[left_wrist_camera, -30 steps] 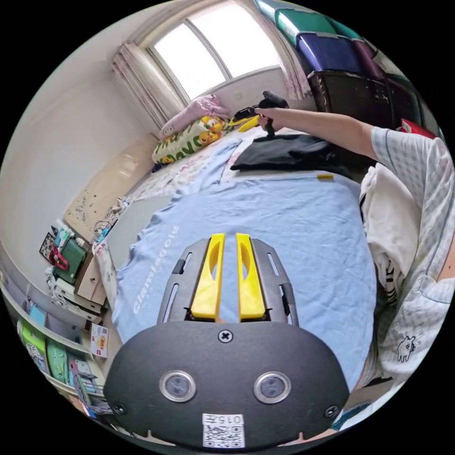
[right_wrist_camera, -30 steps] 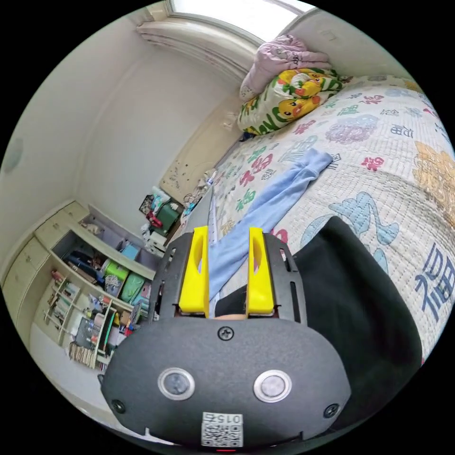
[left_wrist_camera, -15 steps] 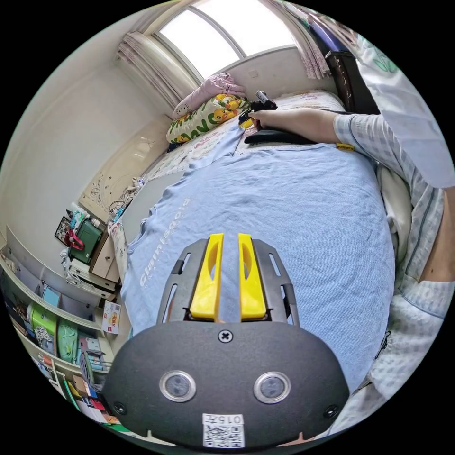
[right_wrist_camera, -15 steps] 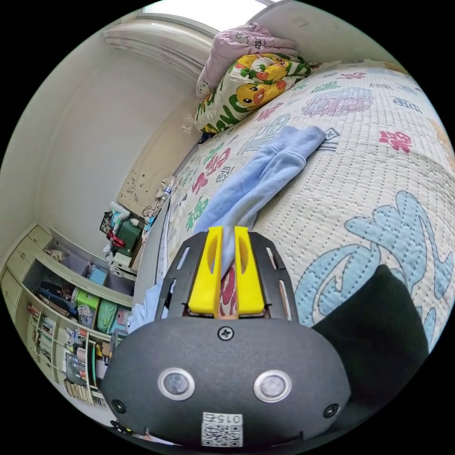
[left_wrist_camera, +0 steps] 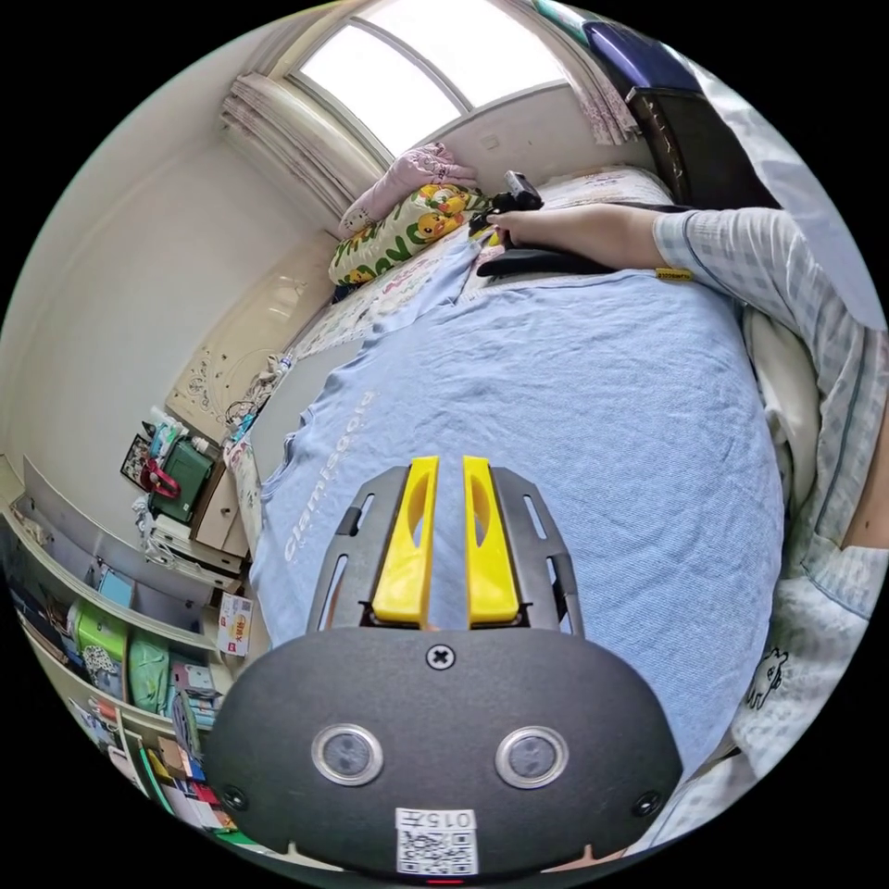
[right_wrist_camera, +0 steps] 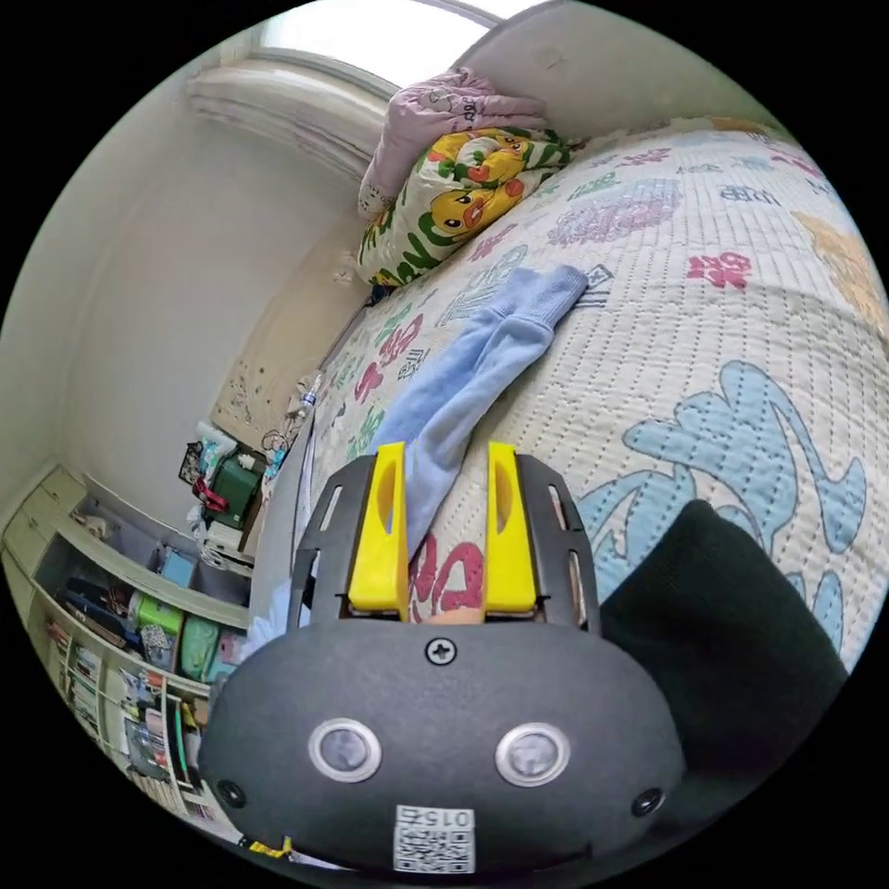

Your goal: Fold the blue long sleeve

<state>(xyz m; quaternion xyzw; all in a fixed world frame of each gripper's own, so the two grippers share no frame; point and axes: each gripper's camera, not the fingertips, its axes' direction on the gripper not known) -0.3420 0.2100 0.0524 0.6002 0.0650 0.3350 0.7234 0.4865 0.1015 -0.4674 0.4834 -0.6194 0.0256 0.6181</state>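
In the left gripper view my left gripper (left_wrist_camera: 447, 463) hangs over the blue long sleeve (left_wrist_camera: 574, 407), yellow jaws close together with a thin slit between them, blue cloth showing through the slit; cannot tell if they pinch the fabric or just hover above it. The shirt lies spread flat on the bed, pale lettering (left_wrist_camera: 329, 472) running along the side nearer the shelves. One sleeve (left_wrist_camera: 435, 282) runs off toward the pillows. Far end of the same view: my right gripper (left_wrist_camera: 505, 199) held in a hand (left_wrist_camera: 528, 222), bare forearm and a checked sleeve (left_wrist_camera: 741, 264) coming in from the right edge, just above a black garment (left_wrist_camera: 537, 264) that sits beside the shirt's far edge. In the right gripper view my right gripper (right_wrist_camera: 443, 454) has its jaws spread apart, nothing between them pressed; the blue sleeve (right_wrist_camera: 472, 370) lies on the quilt (right_wrist_camera: 741, 306) and its near part passes into the gap between the jaws, jaws not closed on it. Cuff end points at the duck-print pillow (right_wrist_camera: 454, 204), a pink bundle (right_wrist_camera: 444, 106) stacked on that. Black garment (right_wrist_camera: 732, 639) sits at the lower right of that view, just beside the gripper body. Shelves (right_wrist_camera: 120, 630) with clutter off the bed's side, window (left_wrist_camera: 435, 69) bright above.
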